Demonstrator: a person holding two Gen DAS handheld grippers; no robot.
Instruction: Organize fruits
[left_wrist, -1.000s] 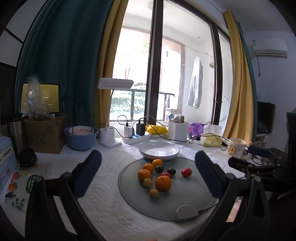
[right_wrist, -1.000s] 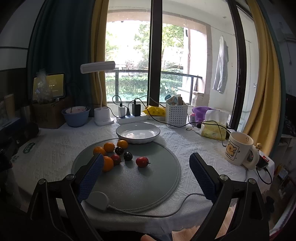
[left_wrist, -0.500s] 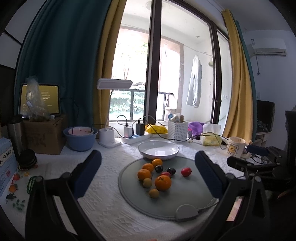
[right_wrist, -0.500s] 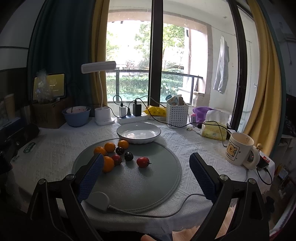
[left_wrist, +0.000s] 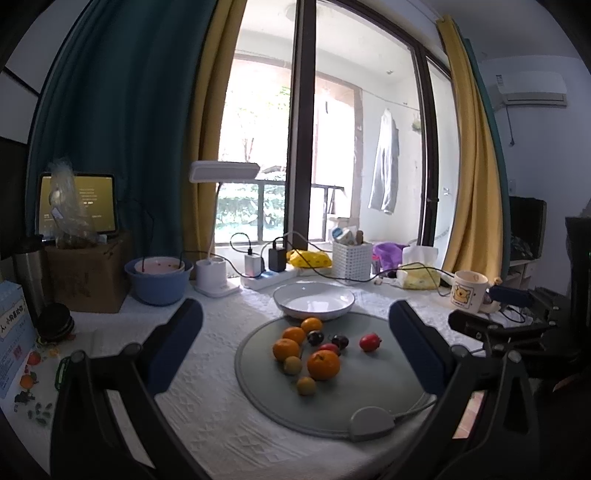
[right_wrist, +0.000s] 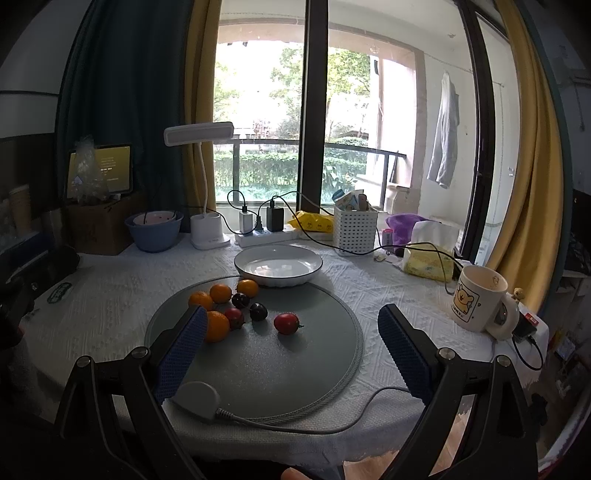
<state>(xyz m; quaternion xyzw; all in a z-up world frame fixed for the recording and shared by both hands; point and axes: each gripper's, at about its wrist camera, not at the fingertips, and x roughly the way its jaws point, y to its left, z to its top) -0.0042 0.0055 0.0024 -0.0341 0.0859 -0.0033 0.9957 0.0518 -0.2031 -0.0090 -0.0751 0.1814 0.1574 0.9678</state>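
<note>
**Fruit waits on the mat, both grippers spread**

A cluster of orange, dark and red small fruits (left_wrist: 308, 349) lies on the round grey-green mat (right_wrist: 288, 365), just in front of the white shallow ceramic plate (right_wrist: 277, 266). The left gripper (left_wrist: 295, 347) and right gripper (right_wrist: 290, 349) hover above the table, jaws wide apart, grasping nothing.

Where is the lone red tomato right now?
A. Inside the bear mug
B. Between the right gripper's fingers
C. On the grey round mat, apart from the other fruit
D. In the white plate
C: the red tomato lies on the grey round mat, set off from the cluster; the white plate holds no fruit.
</note>
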